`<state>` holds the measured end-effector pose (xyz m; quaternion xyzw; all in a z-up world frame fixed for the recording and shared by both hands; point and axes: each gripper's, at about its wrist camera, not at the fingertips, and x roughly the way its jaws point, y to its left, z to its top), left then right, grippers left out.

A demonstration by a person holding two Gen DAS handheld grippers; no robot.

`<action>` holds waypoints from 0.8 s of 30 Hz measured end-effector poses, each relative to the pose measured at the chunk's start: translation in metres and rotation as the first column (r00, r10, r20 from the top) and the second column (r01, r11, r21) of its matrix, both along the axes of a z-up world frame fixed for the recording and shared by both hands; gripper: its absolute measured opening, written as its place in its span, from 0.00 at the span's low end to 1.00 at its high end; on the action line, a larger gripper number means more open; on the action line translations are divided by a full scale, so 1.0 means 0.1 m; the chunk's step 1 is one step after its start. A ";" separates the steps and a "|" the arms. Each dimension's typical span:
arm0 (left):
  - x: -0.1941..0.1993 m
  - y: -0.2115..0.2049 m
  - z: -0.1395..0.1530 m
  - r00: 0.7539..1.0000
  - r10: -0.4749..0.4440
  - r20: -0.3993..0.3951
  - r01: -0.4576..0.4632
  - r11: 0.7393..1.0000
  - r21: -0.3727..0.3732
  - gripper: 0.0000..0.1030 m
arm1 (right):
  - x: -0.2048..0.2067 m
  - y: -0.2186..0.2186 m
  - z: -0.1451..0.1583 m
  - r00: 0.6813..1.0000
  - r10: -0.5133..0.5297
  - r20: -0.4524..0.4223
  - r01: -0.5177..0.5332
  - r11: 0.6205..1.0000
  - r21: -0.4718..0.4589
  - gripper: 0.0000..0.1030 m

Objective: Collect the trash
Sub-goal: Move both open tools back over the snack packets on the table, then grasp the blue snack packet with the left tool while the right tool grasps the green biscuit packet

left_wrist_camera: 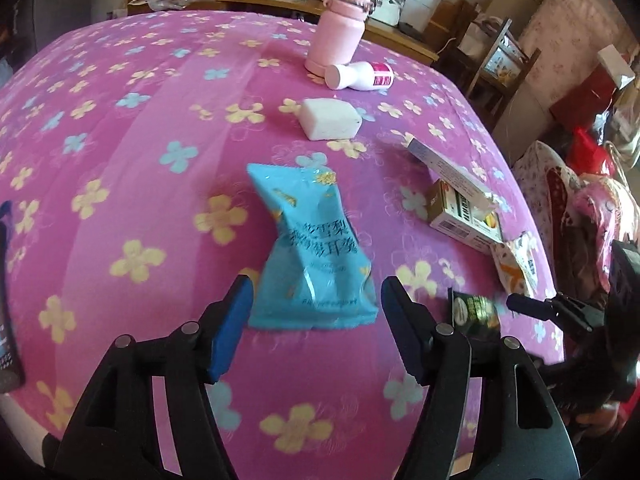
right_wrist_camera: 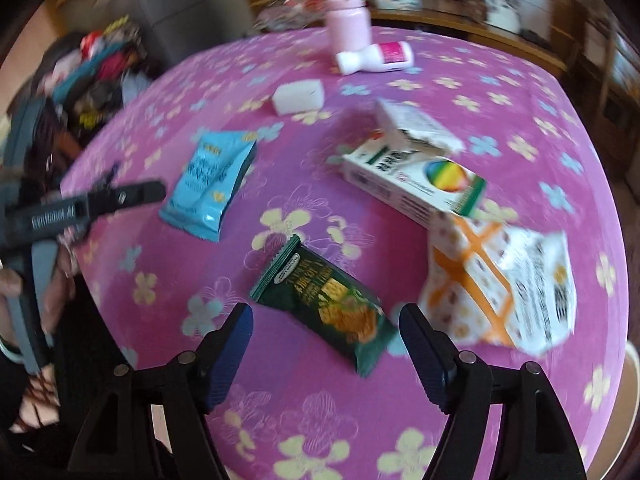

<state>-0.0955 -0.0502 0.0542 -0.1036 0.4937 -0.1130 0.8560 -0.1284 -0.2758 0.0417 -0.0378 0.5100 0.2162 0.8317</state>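
A blue snack wrapper (left_wrist_camera: 312,248) lies on the pink flowered tablecloth (left_wrist_camera: 140,140), its near end between the open jaws of my left gripper (left_wrist_camera: 316,304). It also shows in the right wrist view (right_wrist_camera: 210,182). A dark green snack packet (right_wrist_camera: 332,308) lies between the open jaws of my right gripper (right_wrist_camera: 326,326); it also shows in the left wrist view (left_wrist_camera: 474,312). A white and orange wrapper (right_wrist_camera: 504,280) lies right of it. An opened white carton (right_wrist_camera: 416,176) lies behind.
A white foam block (left_wrist_camera: 330,118), a white bottle on its side (left_wrist_camera: 360,76) and an upright pink flask (left_wrist_camera: 340,28) sit at the far side. The table edge (right_wrist_camera: 618,280) drops off on the right. Cluttered shelves and bags surround the table.
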 end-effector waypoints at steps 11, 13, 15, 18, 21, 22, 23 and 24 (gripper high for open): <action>0.46 -0.27 -0.28 0.999 0.009 -0.046 -0.006 0.998 0.068 0.64 | 0.22 0.11 -0.22 0.997 0.076 0.018 -0.074 0.994 -0.085 0.71; 0.48 -0.27 -0.32 0.999 0.011 -0.050 -0.008 0.998 0.069 0.64 | 0.22 0.12 -0.25 0.997 0.077 0.030 -0.075 0.994 -0.080 0.70; 0.47 -0.30 -0.32 0.999 -0.004 -0.037 0.007 0.996 0.086 0.63 | 0.19 0.13 -0.25 0.996 0.073 0.052 -0.070 0.995 -0.069 0.60; 0.43 -0.34 -0.32 0.999 -0.024 -0.027 0.027 0.991 0.129 0.51 | 0.17 0.15 -0.23 0.996 0.066 0.057 -0.065 0.998 -0.019 0.33; 0.33 -0.31 -0.29 0.999 -0.034 -0.017 0.035 0.994 0.103 0.48 | 0.13 0.14 -0.19 0.998 0.044 0.055 -0.045 0.999 0.026 0.29; 0.31 -0.31 -0.26 0.999 -0.033 -0.006 0.034 0.994 0.101 0.47 | 0.11 0.13 -0.17 0.997 0.041 0.064 -0.043 0.999 0.028 0.27; 0.27 -0.31 -0.23 0.999 -0.033 0.008 0.032 0.994 0.106 0.47 | 0.08 0.13 -0.14 0.996 0.039 0.074 -0.041 0.999 0.032 0.25; 0.23 -0.31 -0.17 0.999 -0.035 0.027 0.032 0.993 0.115 0.47 | 0.05 0.12 -0.10 0.996 0.034 0.088 -0.037 0.999 0.036 0.25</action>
